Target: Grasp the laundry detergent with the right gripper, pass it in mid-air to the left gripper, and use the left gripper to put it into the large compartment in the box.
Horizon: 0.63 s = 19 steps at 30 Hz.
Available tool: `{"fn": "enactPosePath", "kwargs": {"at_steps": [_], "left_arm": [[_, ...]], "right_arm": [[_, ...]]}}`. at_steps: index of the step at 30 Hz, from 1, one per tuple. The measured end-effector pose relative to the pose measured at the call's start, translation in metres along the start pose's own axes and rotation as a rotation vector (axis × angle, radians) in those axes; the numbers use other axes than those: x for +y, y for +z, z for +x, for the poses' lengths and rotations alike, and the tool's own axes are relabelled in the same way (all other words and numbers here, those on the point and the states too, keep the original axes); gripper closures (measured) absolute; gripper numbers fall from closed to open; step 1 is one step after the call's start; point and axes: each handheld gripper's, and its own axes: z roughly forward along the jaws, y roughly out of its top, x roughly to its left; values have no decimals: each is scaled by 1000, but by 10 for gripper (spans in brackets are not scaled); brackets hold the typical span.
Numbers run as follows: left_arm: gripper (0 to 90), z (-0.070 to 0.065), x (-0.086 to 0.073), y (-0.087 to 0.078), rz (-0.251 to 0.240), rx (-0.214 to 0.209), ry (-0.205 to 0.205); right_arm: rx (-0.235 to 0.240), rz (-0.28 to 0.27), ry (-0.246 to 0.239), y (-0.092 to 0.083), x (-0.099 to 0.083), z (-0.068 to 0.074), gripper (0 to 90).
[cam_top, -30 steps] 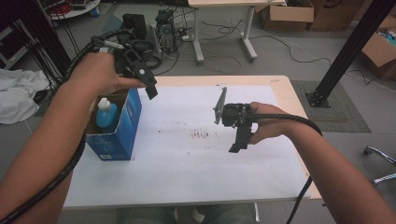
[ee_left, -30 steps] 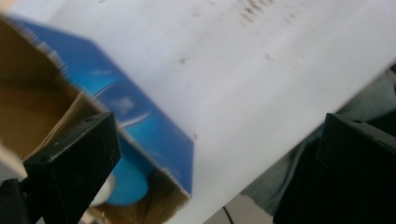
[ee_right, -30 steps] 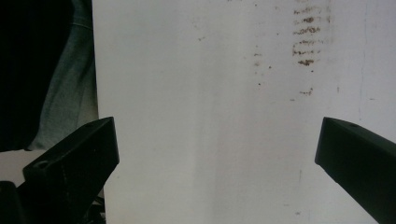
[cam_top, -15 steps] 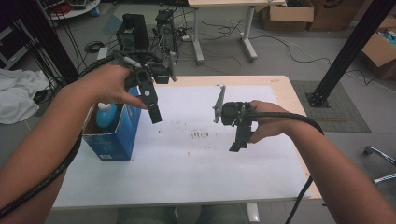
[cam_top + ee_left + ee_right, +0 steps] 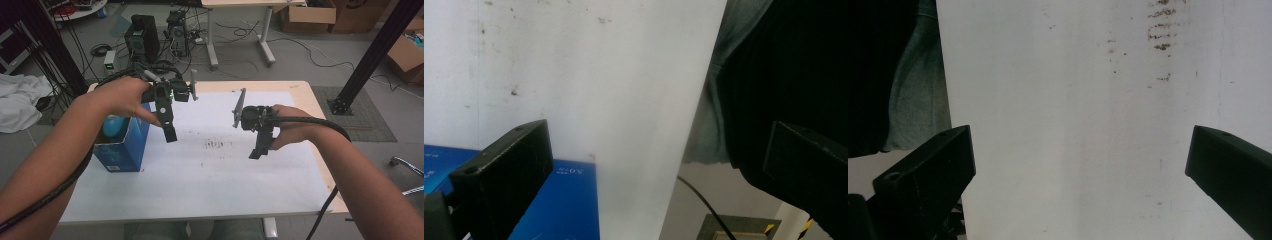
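Note:
My left gripper (image 5: 169, 131) hangs over the white sheet (image 5: 215, 175) just right of a blue box (image 5: 122, 147), jaws pointing down. In the left gripper view its jaws stand wide apart, so the left gripper (image 5: 659, 145) is open and empty, with the blue box (image 5: 569, 200) low at the left. A pale blue bottle top (image 5: 114, 125) shows inside the box. My right gripper (image 5: 259, 149) is held above the middle right of the sheet. The right gripper (image 5: 1080, 140) is open over bare sheet (image 5: 1058, 100), with nothing between the jaws.
Brown smudges (image 5: 215, 145) mark the sheet's middle, and the smudges (image 5: 1160, 25) show again at the top of the right gripper view. Beyond the table's far edge stand computer towers (image 5: 142, 42) and cables. A black post (image 5: 370, 55) rises at right. White cloth (image 5: 20, 102) lies at left.
My left gripper has moved right, from above the blue box out over the sheet. The right gripper has stayed almost still.

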Motion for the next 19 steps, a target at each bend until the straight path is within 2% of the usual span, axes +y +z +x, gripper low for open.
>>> {"fn": "enactPosePath", "kwargs": {"at_steps": [7, 19], "left_arm": [[1, -1, 2, 0, 7, 11, 10], [1, 3, 3, 5, 17, -7, 20]], "right_arm": [[1, 2, -6, 1, 1, 1, 0], [7, 1, 2, 4, -1, -2, 0]]}}
